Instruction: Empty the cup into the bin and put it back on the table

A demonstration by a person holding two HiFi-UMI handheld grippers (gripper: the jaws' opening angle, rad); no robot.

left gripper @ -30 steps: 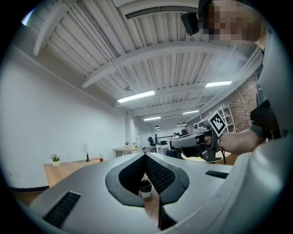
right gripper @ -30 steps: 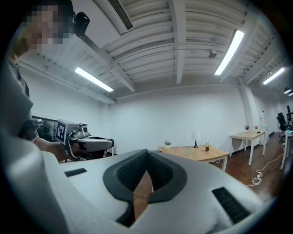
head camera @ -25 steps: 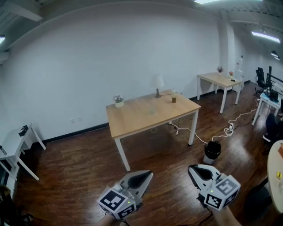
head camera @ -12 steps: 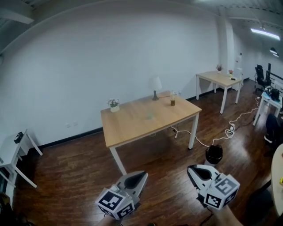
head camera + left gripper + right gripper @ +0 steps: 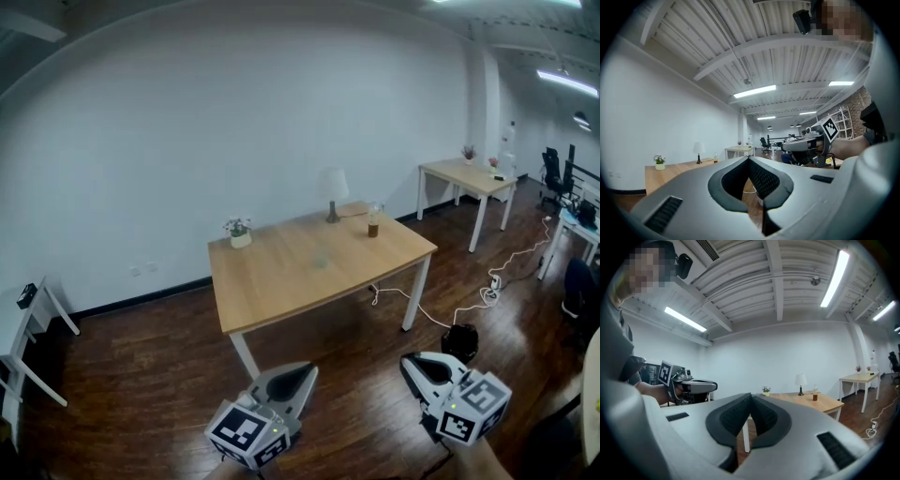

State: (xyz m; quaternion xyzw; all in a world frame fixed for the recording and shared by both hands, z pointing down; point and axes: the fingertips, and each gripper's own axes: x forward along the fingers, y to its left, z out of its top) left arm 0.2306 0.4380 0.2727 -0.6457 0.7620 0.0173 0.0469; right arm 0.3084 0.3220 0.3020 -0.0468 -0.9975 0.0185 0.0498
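Table [image 5: 281, 277]: nearer and larger in the head view than a second ago.
Bin [image 5: 459, 339]: black, on the floor off the table's right front leg, now closer to the right gripper [image 5: 409, 362]; contents not visible.
Cup [image 5: 373, 222]: clear, brown liquid inside, upright on the table's far right near the lamp [image 5: 332, 183].
Left gripper [image 5: 312, 371], right gripper: jaws together, nothing held.

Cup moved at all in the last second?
No. The cup stands at the far right corner of the table, just right of the lamp, same as before. Only the camera shifted.
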